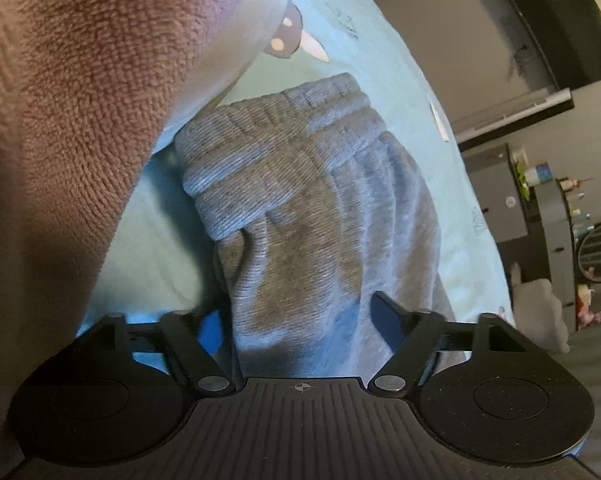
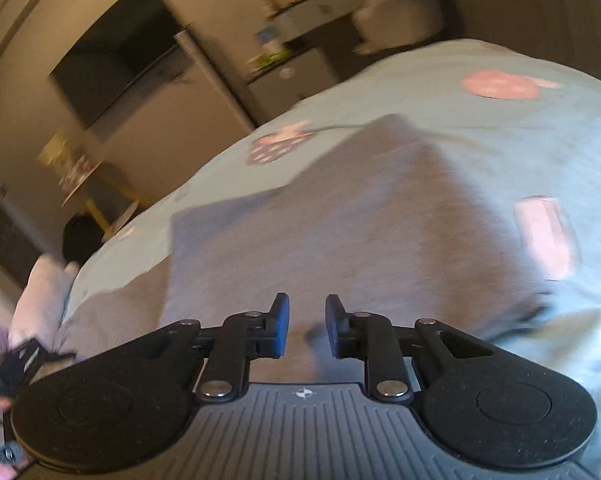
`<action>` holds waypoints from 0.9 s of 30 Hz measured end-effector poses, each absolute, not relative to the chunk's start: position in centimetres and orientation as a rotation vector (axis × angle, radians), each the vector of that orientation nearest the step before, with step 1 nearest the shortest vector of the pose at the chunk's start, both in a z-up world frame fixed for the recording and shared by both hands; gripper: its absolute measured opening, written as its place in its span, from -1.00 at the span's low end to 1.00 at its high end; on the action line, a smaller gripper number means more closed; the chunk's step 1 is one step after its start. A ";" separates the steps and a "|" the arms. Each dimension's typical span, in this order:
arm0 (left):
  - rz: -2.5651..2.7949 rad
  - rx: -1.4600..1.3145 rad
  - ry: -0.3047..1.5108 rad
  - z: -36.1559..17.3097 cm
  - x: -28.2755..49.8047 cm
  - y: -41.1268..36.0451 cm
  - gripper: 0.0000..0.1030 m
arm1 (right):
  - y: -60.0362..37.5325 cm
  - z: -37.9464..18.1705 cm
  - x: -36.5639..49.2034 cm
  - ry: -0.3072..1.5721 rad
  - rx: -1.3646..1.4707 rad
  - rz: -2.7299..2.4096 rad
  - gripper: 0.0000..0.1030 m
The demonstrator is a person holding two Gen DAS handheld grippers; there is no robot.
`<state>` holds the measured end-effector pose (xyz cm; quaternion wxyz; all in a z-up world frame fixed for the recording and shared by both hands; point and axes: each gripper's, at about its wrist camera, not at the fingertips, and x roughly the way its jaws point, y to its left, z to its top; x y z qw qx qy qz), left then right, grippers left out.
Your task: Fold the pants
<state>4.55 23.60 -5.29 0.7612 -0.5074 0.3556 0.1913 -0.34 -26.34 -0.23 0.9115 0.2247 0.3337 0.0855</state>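
On the pale blue bedsheet [image 1: 384, 64] with the pink cartoon prints, the grey pants [image 1: 300, 200] are bunched up right in front of the left gripper [image 1: 300, 320], ribbed waistband [image 1: 276, 136] furthest from the camera. The left jaws are spread wide with a thick wad of fabric sitting between them, but I can't see them pinching it, so if it lifts now my guess is the cloth just slides out. It's also a fat bundle, probably more than one layer, so closing on it could grab too much and drag the whole thing into a lump instead of a clean fold. A fuzzy brown blanket or sleeve [image 1: 72, 92] crowds the left side of that view and looks close enough to snag or get folded in by accident. Over in the right wrist view the pants [image 2: 360, 220] lie mostly flat as a broad grey panel, and the right gripper [image 2: 307, 328] hovers low over the near edge, jaws at a narrow gap with nothing in them. That view is smeared with motion blur, so a fast move could miss the edge, pinch the sheet [image 2: 480, 92] underneath, or shove the flat part crooked.
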 end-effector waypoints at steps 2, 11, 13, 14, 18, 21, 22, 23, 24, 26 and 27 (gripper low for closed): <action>0.423 -1.094 0.782 -5.4 4.6 23.7 0.06 | -24.0 -0.3 -0.2 0.696 0.407 0.258 -0.60; 0.403 -1.075 0.760 -5.2 4.3 23.6 -0.54 | -21.5 -2.9 1.4 0.821 0.402 0.380 -0.59; 0.392 -1.045 0.729 -4.4 4.2 23.2 -0.61 | -22.3 -3.1 1.4 0.819 0.457 0.377 -0.59; 0.384 -1.010 0.713 -3.9 4.1 22.8 -0.62 | -22.4 -3.1 1.3 0.816 0.470 0.377 -0.59; 0.307 -0.745 0.617 0.0 4.5 19.2 -0.65 | -22.1 -3.1 1.1 0.808 0.455 0.380 -0.58; 0.226 -0.568 0.580 2.6 4.8 15.8 -0.66 | -22.4 -3.1 1.0 0.799 0.461 0.383 -0.58; 0.196 -0.506 0.578 3.4 5.0 14.4 -0.66 | -22.5 -3.0 0.9 0.794 0.472 0.383 -0.57; 0.172 -0.439 0.577 4.2 5.2 13.0 -0.66 | -22.8 -3.1 0.8 0.788 0.484 0.380 -0.56; 0.146 -0.387 0.572 4.9 5.3 11.8 -0.66 | -22.9 -3.0 0.8 0.780 0.495 0.374 -0.56; 0.059 -0.286 0.565 5.9 5.5 8.9 -0.67 | -23.4 -2.9 0.7 0.766 0.518 0.365 -0.53; 0.013 -0.224 0.569 6.3 5.7 7.3 -0.67 | -23.6 -2.9 0.7 0.763 0.529 0.362 -0.52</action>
